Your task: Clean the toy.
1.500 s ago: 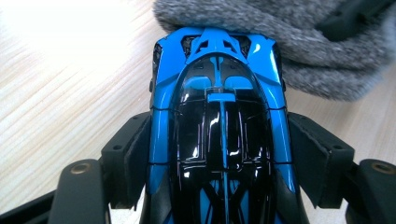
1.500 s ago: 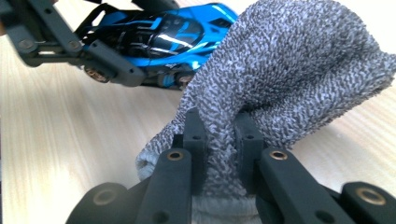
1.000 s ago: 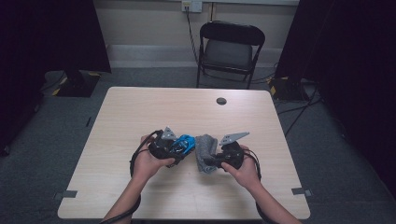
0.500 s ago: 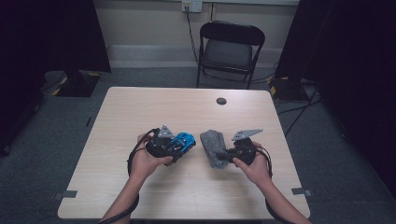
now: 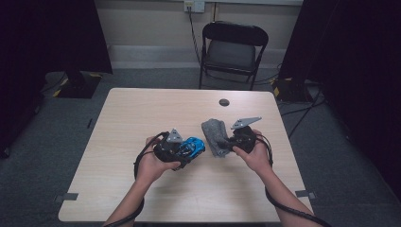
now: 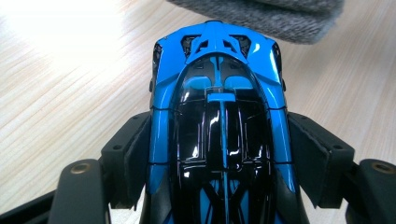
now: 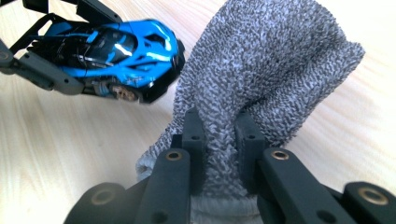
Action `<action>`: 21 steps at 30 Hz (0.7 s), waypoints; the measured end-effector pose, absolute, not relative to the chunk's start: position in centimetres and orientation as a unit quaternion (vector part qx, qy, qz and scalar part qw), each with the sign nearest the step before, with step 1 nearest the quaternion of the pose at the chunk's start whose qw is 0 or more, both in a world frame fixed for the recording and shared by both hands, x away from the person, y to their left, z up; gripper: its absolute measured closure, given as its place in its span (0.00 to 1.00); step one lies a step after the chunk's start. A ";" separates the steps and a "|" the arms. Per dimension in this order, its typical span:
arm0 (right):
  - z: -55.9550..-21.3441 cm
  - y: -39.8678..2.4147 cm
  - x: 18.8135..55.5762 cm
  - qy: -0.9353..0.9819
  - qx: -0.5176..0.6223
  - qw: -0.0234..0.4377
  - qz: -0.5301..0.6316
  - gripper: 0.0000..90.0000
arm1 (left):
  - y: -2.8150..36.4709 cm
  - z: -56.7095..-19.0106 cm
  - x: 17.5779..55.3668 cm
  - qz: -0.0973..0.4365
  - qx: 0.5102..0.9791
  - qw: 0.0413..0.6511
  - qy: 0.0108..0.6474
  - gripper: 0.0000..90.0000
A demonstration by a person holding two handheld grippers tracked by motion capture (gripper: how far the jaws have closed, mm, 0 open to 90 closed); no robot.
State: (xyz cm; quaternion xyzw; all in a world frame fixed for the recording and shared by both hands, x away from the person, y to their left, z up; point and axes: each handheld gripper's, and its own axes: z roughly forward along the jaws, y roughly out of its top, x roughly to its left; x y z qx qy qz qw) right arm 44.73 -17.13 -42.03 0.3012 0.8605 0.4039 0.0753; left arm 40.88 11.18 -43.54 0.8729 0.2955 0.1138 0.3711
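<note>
Pale wooden table (image 5: 142,113): left tongs (image 5: 185,150) clamp blue car (image 6: 217,116), right tongs (image 5: 227,145) pinch grey cloth (image 7: 266,70).

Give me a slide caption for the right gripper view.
Right gripper pinches a grey knitted cloth while the left gripper holds a blue toy car beside it.

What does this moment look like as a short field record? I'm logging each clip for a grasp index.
surface: wooden table
left gripper: jaws shut on the sides of the blue toy car
right gripper: jaws pinch the grey cloth
car and cloth: side by side, apart in the high view
beyond the table: black folding chair
</note>
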 end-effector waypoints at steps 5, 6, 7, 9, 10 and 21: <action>-42.0 -16.2 45.0 0.873 0.277 0.075 0.394 0.87 | 11.1 -43.5 40.8 0.110 0.875 0.371 0.291 0.31; -42.0 -15.9 44.9 0.876 0.268 0.072 0.394 0.87 | 11.1 -43.6 40.8 0.110 0.873 0.374 0.293 0.31; -42.0 -15.8 44.9 0.877 0.265 0.070 0.395 0.87 | 11.1 -43.6 40.8 0.112 0.873 0.374 0.293 0.31; -42.0 -15.6 44.9 0.881 0.255 0.072 0.393 0.87 | 11.1 -43.7 40.7 0.110 0.875 0.371 0.292 0.31; -42.0 -15.5 44.9 0.882 0.252 0.069 0.393 0.87 | 11.1 -43.7 40.7 0.110 0.875 0.371 0.292 0.31; -42.6 -14.8 44.5 0.890 0.228 0.052 0.391 0.87 | 11.4 -43.8 41.0 0.123 0.874 0.368 0.291 0.31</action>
